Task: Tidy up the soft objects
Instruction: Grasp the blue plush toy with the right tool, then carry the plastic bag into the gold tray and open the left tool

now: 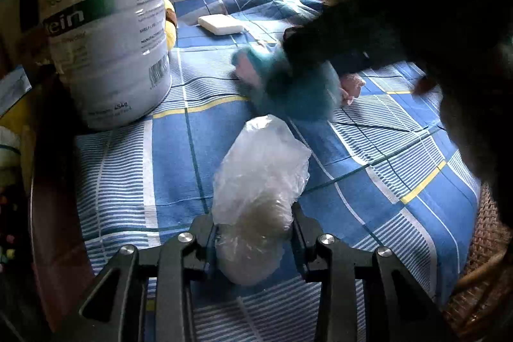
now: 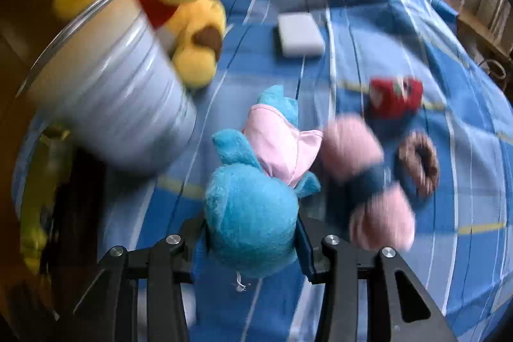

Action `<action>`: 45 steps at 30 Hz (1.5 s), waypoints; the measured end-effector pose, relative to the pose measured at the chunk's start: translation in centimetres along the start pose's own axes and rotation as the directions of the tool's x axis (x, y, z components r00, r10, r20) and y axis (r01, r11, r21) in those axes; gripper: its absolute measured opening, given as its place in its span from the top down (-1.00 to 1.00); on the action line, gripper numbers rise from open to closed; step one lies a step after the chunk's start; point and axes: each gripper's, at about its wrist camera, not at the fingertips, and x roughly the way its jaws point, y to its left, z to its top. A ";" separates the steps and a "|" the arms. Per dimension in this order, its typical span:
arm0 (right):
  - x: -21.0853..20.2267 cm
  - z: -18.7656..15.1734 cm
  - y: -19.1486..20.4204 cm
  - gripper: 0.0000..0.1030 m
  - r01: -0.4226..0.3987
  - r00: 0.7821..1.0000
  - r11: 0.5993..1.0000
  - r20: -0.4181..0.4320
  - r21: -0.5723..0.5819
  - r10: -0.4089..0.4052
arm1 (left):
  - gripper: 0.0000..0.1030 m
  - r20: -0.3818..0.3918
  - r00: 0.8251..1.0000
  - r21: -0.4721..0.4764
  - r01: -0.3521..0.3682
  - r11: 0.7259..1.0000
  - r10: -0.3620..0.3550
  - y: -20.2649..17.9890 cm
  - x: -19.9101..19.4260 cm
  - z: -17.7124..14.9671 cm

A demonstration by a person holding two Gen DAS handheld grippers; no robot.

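Beyond the tongs: two plush toys, blue (image 2: 250, 223) and yellow (image 2: 179, 21); one tin (image 2: 109, 104); one white block (image 2: 299, 34); one plastic bag (image 1: 259, 178).

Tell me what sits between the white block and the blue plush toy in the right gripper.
Nothing: in the right wrist view only bare blue checked cloth lies between the white block and the blue plush toy that the right gripper grips.

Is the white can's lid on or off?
Off: the can shows a bare open rim in both views; contents hidden.
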 end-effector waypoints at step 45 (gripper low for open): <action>2.4 -3.0 0.2 -0.02 0.088 0.996 0.995 -0.010 -0.045 -0.089 | -0.23 -0.094 0.955 -0.587 -0.280 0.760 0.280 27.6 -7.5 0.3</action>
